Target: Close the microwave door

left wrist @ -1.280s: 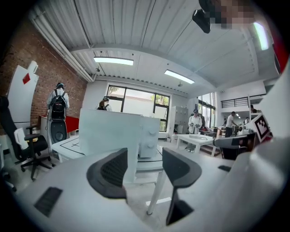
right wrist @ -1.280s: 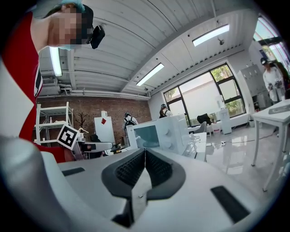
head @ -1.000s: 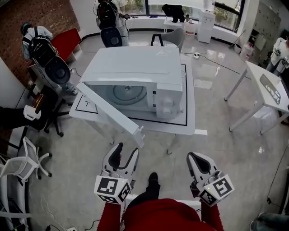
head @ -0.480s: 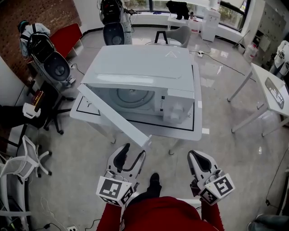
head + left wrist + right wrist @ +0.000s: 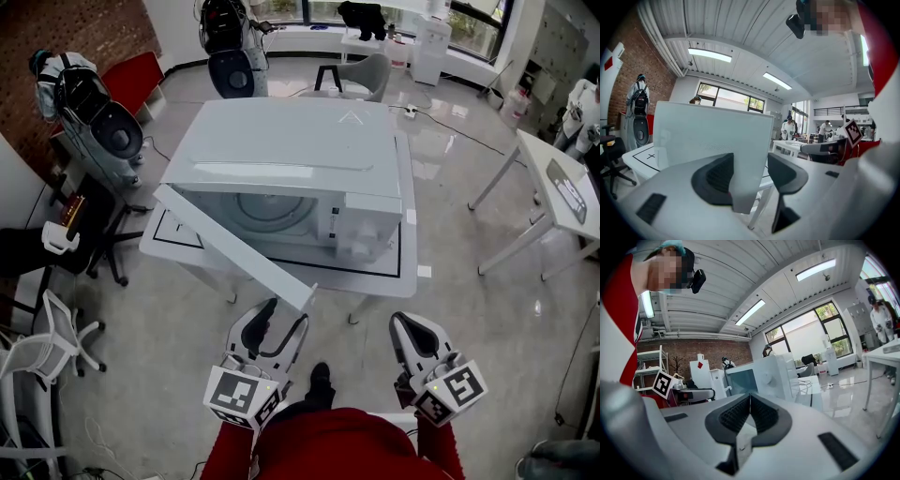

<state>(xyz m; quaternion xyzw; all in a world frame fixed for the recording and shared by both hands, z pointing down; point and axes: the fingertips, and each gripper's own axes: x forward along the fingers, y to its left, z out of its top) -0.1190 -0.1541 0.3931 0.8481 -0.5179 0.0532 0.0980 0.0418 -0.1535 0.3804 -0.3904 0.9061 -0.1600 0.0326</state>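
A white microwave point(image 5: 286, 164) stands on a white table point(image 5: 403, 253), its door point(image 5: 234, 248) swung open toward me and to the left. The door's free edge point(image 5: 305, 298) hangs past the table front. My left gripper point(image 5: 286, 313) is open just below that edge. In the left gripper view the door panel point(image 5: 712, 136) fills the middle and its lower corner reaches down between the two fingers of that gripper point(image 5: 751, 161). My right gripper point(image 5: 405, 326) hangs lower right, shut and holding nothing. The right gripper view shows its pads pressed together point(image 5: 750, 401), with the microwave point(image 5: 773, 376) beyond them.
Another white table point(image 5: 553, 187) stands to the right. Office chairs point(image 5: 56, 347) and people with backpacks point(image 5: 84, 94) are at the left. A grey chair point(image 5: 361, 75) is behind the microwave table. My shoe point(image 5: 319, 380) is on the tiled floor between the grippers.
My left gripper has moved forward and right, up to the door's free edge. The microwave has come closer in the head view. The right gripper has barely moved.
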